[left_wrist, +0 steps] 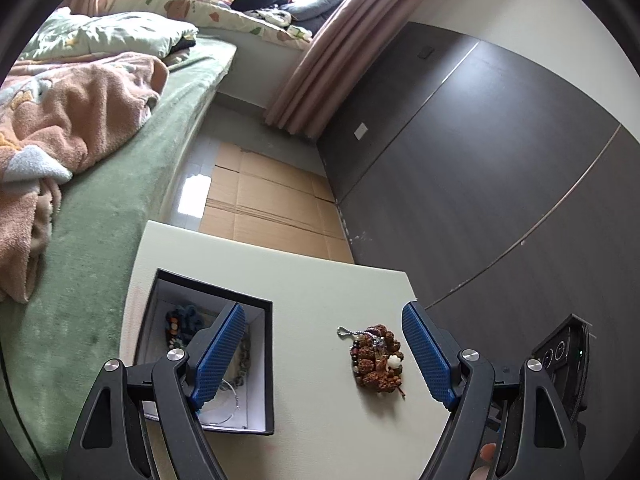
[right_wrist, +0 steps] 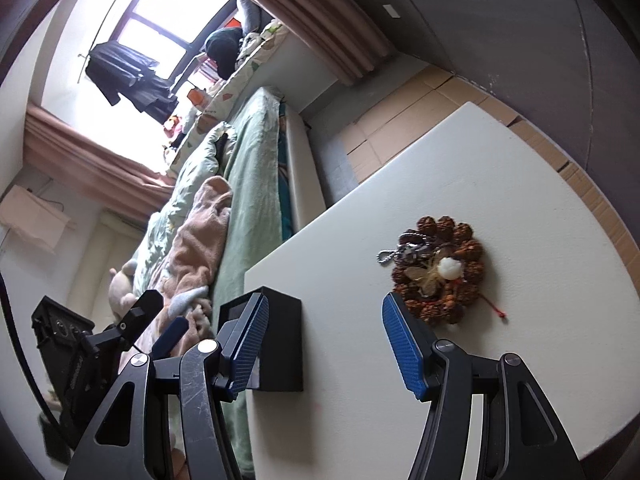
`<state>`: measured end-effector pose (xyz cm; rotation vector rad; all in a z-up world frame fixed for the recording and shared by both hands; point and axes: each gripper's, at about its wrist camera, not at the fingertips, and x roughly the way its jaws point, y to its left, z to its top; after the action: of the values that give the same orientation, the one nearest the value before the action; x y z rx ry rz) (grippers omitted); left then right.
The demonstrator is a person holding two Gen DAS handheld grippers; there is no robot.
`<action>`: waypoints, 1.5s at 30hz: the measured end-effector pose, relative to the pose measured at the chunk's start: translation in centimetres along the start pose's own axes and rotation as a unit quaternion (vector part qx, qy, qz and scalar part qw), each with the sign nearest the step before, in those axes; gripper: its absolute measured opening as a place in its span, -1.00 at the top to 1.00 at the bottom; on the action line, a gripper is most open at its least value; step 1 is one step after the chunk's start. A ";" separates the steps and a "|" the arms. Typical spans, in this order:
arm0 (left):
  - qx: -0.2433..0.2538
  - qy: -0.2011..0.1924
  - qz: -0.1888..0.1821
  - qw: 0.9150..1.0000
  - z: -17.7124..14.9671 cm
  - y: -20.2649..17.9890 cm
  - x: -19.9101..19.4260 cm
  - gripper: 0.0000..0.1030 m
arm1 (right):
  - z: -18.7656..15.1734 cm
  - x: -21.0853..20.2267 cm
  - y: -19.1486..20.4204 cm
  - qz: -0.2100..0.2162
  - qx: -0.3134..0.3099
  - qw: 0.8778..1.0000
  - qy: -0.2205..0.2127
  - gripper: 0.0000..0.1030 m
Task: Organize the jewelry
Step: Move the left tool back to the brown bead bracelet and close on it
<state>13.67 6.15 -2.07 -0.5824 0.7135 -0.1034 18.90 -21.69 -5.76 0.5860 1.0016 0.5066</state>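
Here both tongs are hanging spread and empty: the left tongs (left_wrist: 324, 354) are framing the bead bundle (left_wrist: 376, 358) lying just ahead on the tabletop (left_wrist: 320, 280), while the right tongs (right_wrist: 324, 346) are waiting beside it; the open jewelry box (left_wrist: 256, 360) is sitting left, receiving pieces.

**Two wrist views over one bench**

From the left wrist we look down and forward along open jaws, close over the bench (left_wrist: 320, 280), with the box (left_wrist: 269, 360) low on the left. From the right wrist we look down from nearby, rolled to one side. Both views share the bench, box, bead pile (right_wrist: 440, 268), bed (left_wrist: 120, 240) and curtain (right_wrist: 340, 32).
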 end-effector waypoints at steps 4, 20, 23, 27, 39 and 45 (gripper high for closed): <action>0.022 0.012 -0.006 1.000 -0.7 -1.7 1.4 -0.58 | 0.5 -0.5 -1.6 -0.024 0.026 0.999 0.000 -0.17; 0.063 0.071 -0.015 0.995 -2.5 -4.7 7.6 0.01 | 2.7 1.2 -5.5 -0.085 0.067 0.994 0.026 -0.15; 0.074 0.082 -0.020 0.994 -2.7 -5.5 8.9 0.08 | 3.1 1.3 -6.1 -0.088 0.079 0.993 0.023 -0.15; 0.078 0.102 -0.028 0.991 -2.8 -6.2 10.8 0.16 | 3.5 1.4 -7.0 -0.090 0.108 0.990 0.017 -0.15; 0.157 0.138 0.007 0.978 -4.9 -8.8 15.4 0.17 | 5.0 1.8 -9.1 -0.070 0.169 0.983 0.013 -0.15; 0.208 0.140 0.055 0.966 -6.4 -9.5 16.7 0.32 | 4.8 1.8 -9.4 -0.062 0.175 0.982 0.022 -0.15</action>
<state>23.18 -9.51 -10.64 -0.1237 0.9644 -0.2300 25.13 -28.49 -11.13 0.8218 1.1710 0.2330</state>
